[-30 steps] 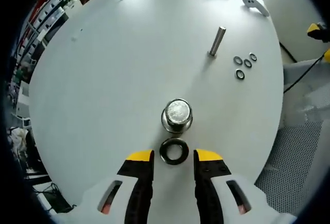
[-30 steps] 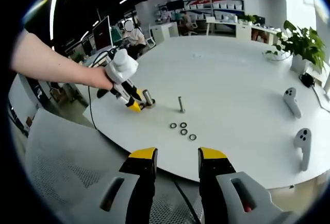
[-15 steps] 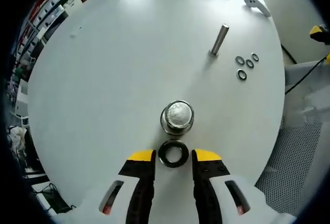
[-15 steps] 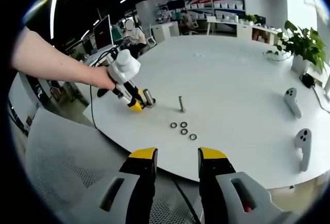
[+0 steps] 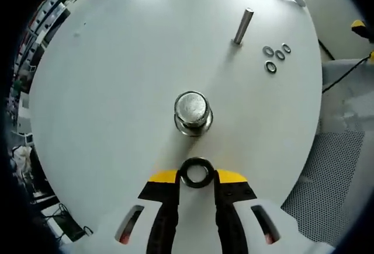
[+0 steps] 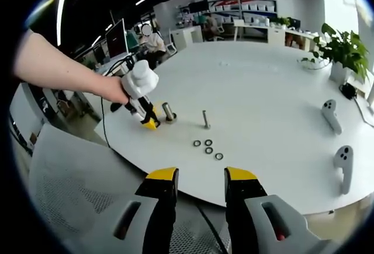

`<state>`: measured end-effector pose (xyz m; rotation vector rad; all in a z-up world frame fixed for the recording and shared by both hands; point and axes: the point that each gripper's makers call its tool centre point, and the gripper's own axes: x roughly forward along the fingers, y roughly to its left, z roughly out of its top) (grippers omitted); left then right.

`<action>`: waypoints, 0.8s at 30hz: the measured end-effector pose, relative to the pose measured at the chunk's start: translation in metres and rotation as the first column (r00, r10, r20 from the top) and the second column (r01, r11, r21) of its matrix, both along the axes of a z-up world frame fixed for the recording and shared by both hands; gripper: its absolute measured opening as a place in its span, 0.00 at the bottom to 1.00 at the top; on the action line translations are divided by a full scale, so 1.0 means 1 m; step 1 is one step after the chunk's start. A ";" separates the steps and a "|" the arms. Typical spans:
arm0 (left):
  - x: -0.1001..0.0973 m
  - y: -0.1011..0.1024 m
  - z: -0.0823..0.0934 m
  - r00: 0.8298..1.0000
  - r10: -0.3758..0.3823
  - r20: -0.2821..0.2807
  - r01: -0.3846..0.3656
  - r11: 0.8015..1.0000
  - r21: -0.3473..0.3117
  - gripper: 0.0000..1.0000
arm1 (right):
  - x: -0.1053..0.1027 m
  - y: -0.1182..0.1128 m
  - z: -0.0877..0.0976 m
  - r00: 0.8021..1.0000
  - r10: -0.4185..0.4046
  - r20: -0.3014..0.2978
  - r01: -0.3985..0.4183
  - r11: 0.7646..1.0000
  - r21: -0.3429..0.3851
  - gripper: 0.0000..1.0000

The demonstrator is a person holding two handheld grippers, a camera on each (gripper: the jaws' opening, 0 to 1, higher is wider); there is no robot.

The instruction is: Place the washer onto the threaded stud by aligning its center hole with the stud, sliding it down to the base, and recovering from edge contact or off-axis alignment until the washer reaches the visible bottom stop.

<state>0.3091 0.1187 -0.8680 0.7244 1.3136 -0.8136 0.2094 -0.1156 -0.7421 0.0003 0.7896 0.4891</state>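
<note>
At the near edge of the white table [image 5: 105, 90], the left gripper [image 5: 196, 178] pinches the dark washer [image 5: 197, 172] between its yellow tips. Just beyond stands the thick stud [image 5: 191, 112]. Farther right: a thin pin [image 5: 243, 25] and three small washers [image 5: 276, 56]. The right gripper [image 6: 197, 178] is spread, holding nothing.

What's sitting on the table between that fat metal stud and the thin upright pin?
Nothing: in the left gripper view, bare white table runs from the stud to the pin.
</note>
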 end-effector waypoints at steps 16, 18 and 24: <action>0.002 -0.001 -0.002 1.000 -0.002 -0.007 0.002 1.000 0.013 0.23 | 0.001 0.001 0.000 1.000 0.004 0.001 -0.004 1.000 -0.003 0.33; 0.002 0.000 -0.002 1.000 -0.006 -0.007 0.006 1.000 0.015 0.23 | 0.001 0.001 0.000 1.000 0.004 0.002 -0.004 1.000 -0.002 0.33; 0.002 -0.001 -0.001 1.000 0.014 -0.005 -0.014 1.000 0.019 0.22 | 0.000 0.001 -0.001 1.000 0.009 -0.003 -0.009 1.000 -0.008 0.33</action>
